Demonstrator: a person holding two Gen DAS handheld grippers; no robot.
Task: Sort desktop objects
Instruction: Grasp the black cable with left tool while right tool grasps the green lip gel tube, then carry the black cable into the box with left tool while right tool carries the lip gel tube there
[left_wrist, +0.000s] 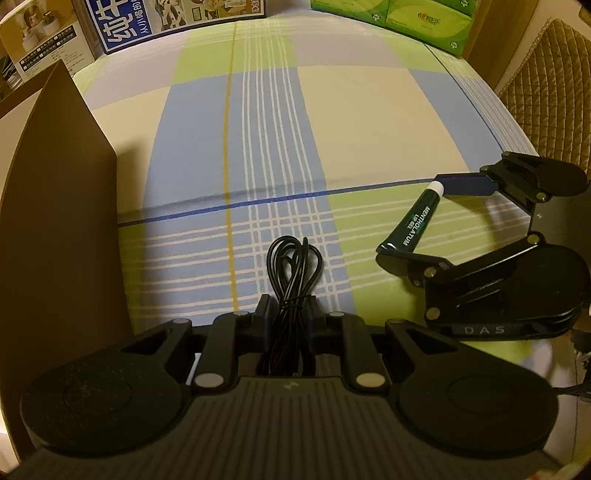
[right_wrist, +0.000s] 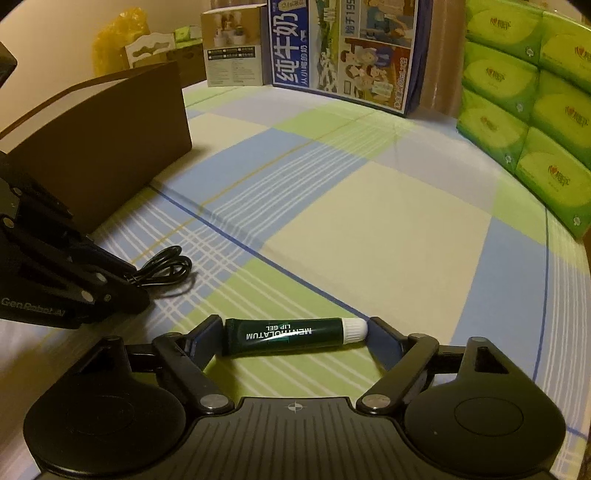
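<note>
My right tool (right_wrist: 293, 334) spans the tube (right_wrist: 284, 336) end to end, pads touching it; left tool (left_wrist: 290, 312) holds the cable (left_wrist: 293, 266).

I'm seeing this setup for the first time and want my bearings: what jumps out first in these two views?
The dark green lip gel tube lies crosswise between the right gripper fingers, white cap against one pad, on the checked cloth. To its left, the left gripper is shut on a bundled black cable. A brown box stands at the left, and green tissue packs are stacked at the far right.
</note>
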